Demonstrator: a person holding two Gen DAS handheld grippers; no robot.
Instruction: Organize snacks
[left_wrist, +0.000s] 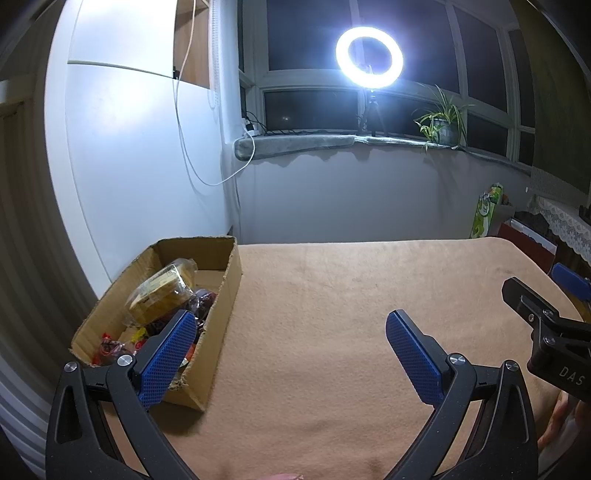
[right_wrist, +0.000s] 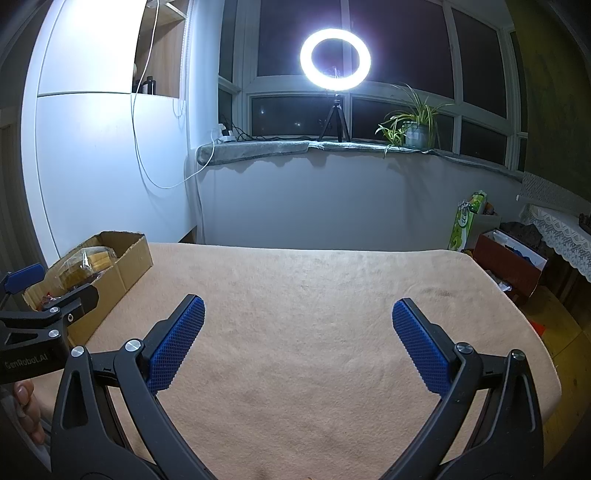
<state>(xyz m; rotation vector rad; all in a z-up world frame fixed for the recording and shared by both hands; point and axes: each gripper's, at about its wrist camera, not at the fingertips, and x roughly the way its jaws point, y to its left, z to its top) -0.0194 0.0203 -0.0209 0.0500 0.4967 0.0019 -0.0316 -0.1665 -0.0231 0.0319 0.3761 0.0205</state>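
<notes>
**Snacks Boxed, Counter Bare: Task Appears Near or At Completion**

Left tongs (left_wrist: 290, 350): jaws spread wide, nothing between them, held above the tan cloth of the counter (left_wrist: 351, 295). The left blue pad (left_wrist: 166, 358) overlaps the near corner of the cardboard box (left_wrist: 218, 325) in the left wrist view; whether it touches the box cannot be told.

Right tongs (right_wrist: 297, 341): likewise released and empty, over the middle of the counter. A hand (right_wrist: 26, 410) shows at the lower left edge of the right wrist view, on the body of the left tool.

Snacks: all those visible lie inside the cardboard box, which stands at the far left of the counter. A clear pack of yellow biscuits (left_wrist: 162, 291) sits uppermost, tilted; beneath and beside it are dark wrapped items (left_wrist: 201, 306), and small red and yellow wrapped sweets (left_wrist: 110, 345) lie at the near end. The exact count cannot be read.

Counter surface: no loose snack is visible on the cloth in either view.

Assessment: collection into the box looks done, as far as the frames show. What may remain is tidying the contents within the box, since the biscuit pack rests askew. Items beyond the counter's right edge, on the floor, appear to be unrelated household goods.
</notes>
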